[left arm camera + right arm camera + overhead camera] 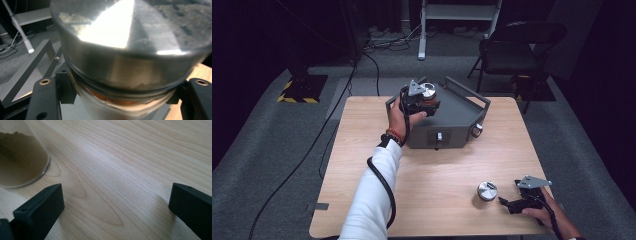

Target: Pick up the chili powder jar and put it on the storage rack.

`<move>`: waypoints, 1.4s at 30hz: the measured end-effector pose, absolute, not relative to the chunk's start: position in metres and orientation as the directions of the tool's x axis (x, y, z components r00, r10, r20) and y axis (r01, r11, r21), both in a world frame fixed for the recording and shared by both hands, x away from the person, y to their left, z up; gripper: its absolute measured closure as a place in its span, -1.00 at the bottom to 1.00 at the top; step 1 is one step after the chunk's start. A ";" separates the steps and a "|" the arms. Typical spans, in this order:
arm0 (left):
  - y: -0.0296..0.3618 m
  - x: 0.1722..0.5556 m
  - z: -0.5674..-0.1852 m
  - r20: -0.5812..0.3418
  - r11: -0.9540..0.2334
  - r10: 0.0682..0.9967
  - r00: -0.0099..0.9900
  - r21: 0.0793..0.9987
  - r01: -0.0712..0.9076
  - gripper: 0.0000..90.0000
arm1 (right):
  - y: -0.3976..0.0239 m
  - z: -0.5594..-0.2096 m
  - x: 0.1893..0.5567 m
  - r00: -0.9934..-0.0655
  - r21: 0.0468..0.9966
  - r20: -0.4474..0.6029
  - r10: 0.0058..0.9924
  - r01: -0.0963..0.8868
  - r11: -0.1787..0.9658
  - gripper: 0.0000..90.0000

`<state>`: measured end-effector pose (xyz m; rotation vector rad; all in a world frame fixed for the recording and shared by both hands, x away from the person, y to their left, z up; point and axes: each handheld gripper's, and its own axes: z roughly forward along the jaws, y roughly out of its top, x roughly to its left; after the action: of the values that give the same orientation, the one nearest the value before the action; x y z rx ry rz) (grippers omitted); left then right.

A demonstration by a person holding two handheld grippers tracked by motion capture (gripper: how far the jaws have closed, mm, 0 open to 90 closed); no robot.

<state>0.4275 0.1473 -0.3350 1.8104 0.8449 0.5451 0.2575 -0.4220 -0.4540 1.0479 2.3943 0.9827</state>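
On the left of the high view, the left tool (pixel 426 102) was seen raised over the near left corner of a grey metal tray (pixel 462 112) that stood at the far middle of the wooden counter (pixel 377 200). A jar with a silver lid (pixel 428 93) was gripped between its jaws, which were closed against the jar's sides just under the lid. In the left gripper view the lid (pixel 130 37) was seen very close, with a dark ring beneath it and an orange-brown filling visible through the glass below; a black jaw was pressed in at each side. The tray's raised handle bar (pixel 32 60) was seen to the left behind the jar. Whether the jar's base touched the tray could not be told.

Farther right, on the near part of the counter, a second silver-lidded jar (pixel 487 190) was found standing upright on the wood. Just to its right, the right tool (pixel 507 202) was held low at the counter's near right corner, its tips pointed towards that jar. In the right gripper view its jaws were seen spread wide apart with bare counter (pixel 125 170) between them and nothing held; the glass body of the second jar (pixel 20 162), filled with brown powder, was seen beyond the left jaw, apart from it.
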 end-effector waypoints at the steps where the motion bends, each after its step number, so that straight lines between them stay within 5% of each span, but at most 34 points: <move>1: 0.147 0.429 -0.336 -0.013 -0.240 0.759 0.651 0.924 0.298 -0.31 | -0.422 -0.454 0.257 -0.666 0.714 -0.037 0.745 0.504 0.487 -1.00; 42: 0.138 0.441 -0.360 -0.029 -0.268 0.782 0.622 0.886 0.378 -0.31 | -0.422 -0.454 0.257 -0.665 0.714 -0.037 0.746 0.505 0.486 -1.00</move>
<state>0.4406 0.1376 -0.3603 1.8775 0.9261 0.5241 0.2570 -0.4218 -0.4540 1.0495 2.3934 0.9820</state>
